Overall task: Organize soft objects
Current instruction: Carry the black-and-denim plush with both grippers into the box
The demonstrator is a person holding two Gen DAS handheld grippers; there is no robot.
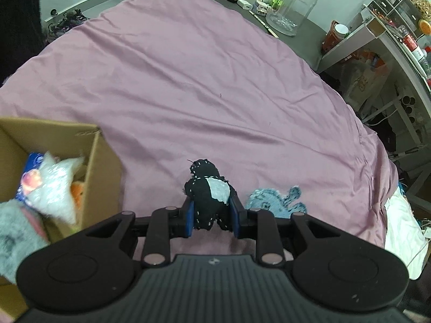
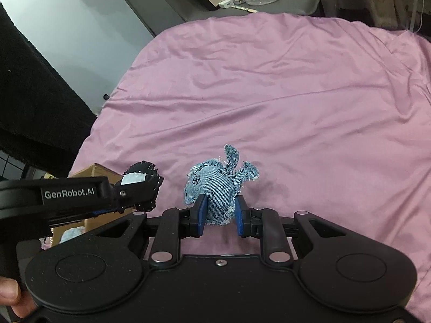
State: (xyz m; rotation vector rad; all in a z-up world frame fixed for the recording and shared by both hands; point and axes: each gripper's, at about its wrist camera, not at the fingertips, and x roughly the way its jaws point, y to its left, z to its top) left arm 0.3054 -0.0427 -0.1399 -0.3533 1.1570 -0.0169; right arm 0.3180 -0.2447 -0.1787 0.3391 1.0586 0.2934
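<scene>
My left gripper [image 1: 211, 212] is shut on a black stitched fabric toy with a white patch [image 1: 208, 191], held above the pink bedspread [image 1: 188, 80]. It also shows in the right wrist view [image 2: 140, 185] at the left. My right gripper [image 2: 219, 212] is shut on a blue denim stuffed toy [image 2: 215, 185], just over the bedspread [image 2: 296, 94]. The denim toy shows in the left wrist view [image 1: 274, 197] to the right of the black toy. A cardboard box [image 1: 102, 167] at the left holds a white plush [image 1: 54, 185] and other soft toys.
A grey plush [image 1: 13, 237] lies at the box's near corner. Beyond the bed stands a dark desk with a clear jug [image 1: 293, 5]. White shelves [image 1: 382, 35] with clutter stand at the right. The box corner [image 2: 91, 171] shows behind the left gripper.
</scene>
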